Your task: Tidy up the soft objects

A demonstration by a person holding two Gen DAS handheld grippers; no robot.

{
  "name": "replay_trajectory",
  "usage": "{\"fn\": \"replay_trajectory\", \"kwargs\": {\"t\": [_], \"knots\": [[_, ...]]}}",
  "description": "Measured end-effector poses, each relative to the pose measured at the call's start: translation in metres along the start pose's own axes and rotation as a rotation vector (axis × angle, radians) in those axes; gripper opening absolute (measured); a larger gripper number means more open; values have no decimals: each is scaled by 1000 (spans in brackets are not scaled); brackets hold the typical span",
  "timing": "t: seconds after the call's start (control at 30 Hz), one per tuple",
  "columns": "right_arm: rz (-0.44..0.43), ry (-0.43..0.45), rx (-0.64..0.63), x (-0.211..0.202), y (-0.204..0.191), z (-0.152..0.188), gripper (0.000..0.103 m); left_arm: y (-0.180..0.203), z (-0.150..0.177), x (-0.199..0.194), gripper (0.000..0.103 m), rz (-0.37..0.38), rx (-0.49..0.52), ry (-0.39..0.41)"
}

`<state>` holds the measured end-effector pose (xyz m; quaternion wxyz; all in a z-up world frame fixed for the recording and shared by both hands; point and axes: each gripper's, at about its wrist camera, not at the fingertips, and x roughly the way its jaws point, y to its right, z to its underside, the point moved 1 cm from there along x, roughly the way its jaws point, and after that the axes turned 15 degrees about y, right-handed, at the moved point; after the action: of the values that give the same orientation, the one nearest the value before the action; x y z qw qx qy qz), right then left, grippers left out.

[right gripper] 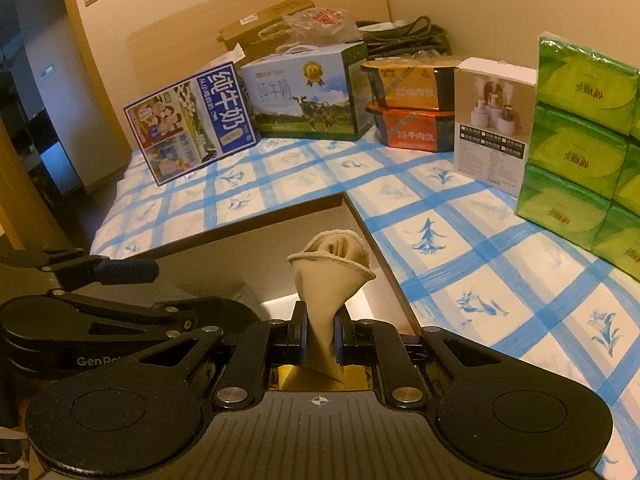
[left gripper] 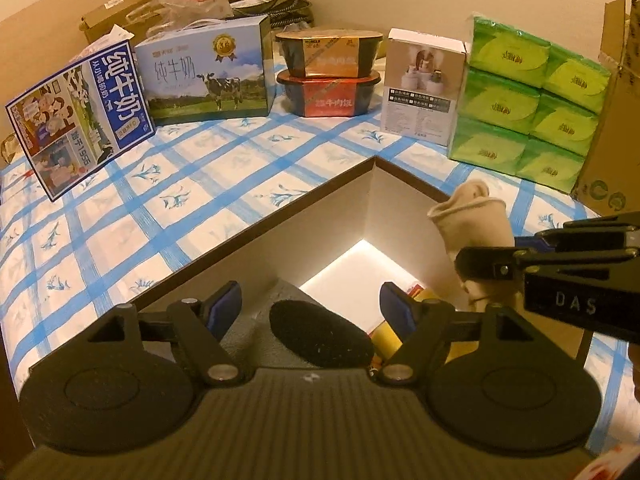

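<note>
A beige sock (right gripper: 332, 268) stands up out of my right gripper (right gripper: 320, 344), which is shut on its lower part. This sock (left gripper: 472, 216) hangs over the right side of an open white-walled box with a brown rim (left gripper: 256, 216). My left gripper (left gripper: 311, 302) is open above the box, with nothing pressed between its blue pads. Below it, inside the box, lies a dark fuzzy soft object (left gripper: 320, 332) beside something yellow (left gripper: 386, 338). In the right wrist view, the left gripper's blue pad (right gripper: 128, 271) shows at the left.
The box sits on a blue-checked cloth (left gripper: 180, 184). Behind it stand two milk cartons (left gripper: 80, 120) (left gripper: 208, 76), two stacked food bowls (left gripper: 330, 76), a white product box (left gripper: 424, 88) and stacked green tissue packs (left gripper: 528, 96). A cardboard box (left gripper: 616, 120) is at the far right.
</note>
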<state>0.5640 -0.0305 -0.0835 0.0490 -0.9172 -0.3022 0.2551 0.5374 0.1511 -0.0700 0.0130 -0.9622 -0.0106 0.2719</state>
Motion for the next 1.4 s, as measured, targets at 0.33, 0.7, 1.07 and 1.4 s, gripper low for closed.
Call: {"fn": "replay_trajectory", "kwargs": {"t": [0.33, 0.7, 1.07, 1.4], "knots": [[-6, -4, 2, 12, -3, 0, 13, -6, 3, 4, 74, -18, -5, -10], [11, 21, 8, 20, -5, -1, 45, -11, 7, 6, 74, -24, -9, -19], [14, 15, 0, 14, -4, 2, 53, -11, 7, 3, 74, -29, -12, -15], [12, 12, 3, 11, -5, 5, 55, -13, 11, -2, 74, -31, -21, -19]]}}
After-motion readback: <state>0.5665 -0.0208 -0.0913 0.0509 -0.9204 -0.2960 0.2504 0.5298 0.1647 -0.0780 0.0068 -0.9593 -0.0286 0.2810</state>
